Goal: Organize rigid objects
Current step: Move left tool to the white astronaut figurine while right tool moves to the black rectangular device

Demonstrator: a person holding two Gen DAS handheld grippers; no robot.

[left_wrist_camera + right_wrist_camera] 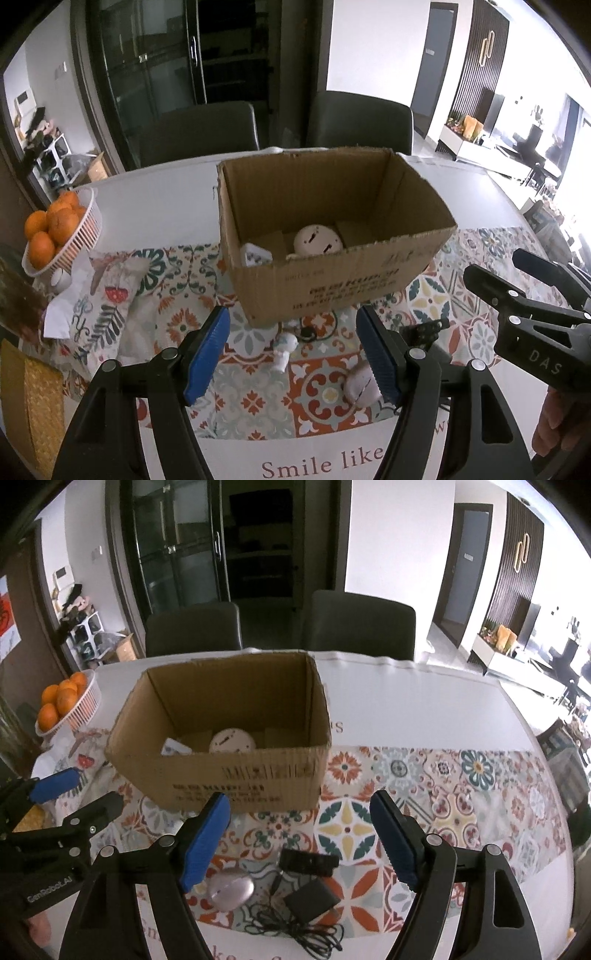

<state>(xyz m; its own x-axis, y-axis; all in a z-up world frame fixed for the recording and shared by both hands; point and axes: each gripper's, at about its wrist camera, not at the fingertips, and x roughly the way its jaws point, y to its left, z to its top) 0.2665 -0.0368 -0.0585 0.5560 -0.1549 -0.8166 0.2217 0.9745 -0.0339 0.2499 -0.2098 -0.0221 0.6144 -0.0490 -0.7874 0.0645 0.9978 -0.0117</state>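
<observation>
open cardboard box (236, 760) at frame centre on the patterned counter (461, 775), round white device (232, 741) inside, mouse (229, 888) and black charger (312, 899) lower centre, left gripper (291, 354) and right gripper (299, 842) fingers apart, empty

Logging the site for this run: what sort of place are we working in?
Most likely a home dining area. A dining table under a patterned cloth has two dark chairs behind it, a basket of oranges at one side, and a living room beyond. The cardboard box stands on the table.
</observation>
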